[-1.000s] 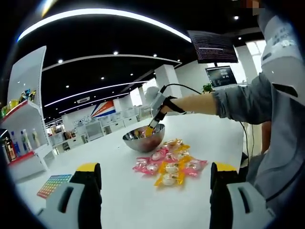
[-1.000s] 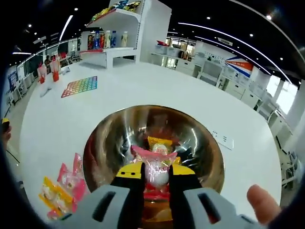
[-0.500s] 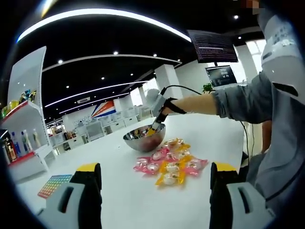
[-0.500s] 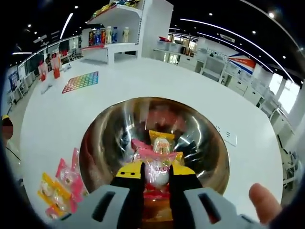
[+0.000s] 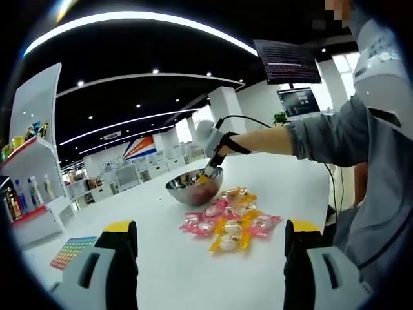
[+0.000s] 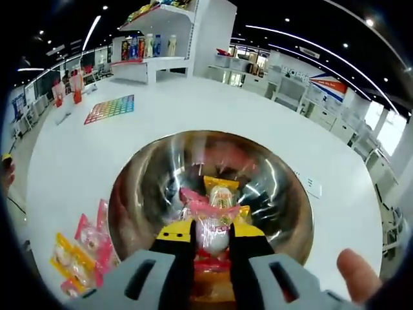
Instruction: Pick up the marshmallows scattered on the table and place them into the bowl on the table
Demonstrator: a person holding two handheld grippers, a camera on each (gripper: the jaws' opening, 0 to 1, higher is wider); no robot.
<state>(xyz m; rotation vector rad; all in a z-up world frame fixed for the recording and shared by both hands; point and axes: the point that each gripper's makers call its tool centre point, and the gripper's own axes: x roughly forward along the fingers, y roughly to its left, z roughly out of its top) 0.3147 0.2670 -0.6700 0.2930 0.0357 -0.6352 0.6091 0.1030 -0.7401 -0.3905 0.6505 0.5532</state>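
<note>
though lower, marshmallow (image 6: 213, 231) still clawed

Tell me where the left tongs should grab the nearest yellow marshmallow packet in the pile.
Take the nearest yellow packet across its puffy middle, coming down from above on the pile's near edge. It lies flat on the table with open tabletop in front, while the pink packets crowd its far side. The left tongs stand open.
</note>
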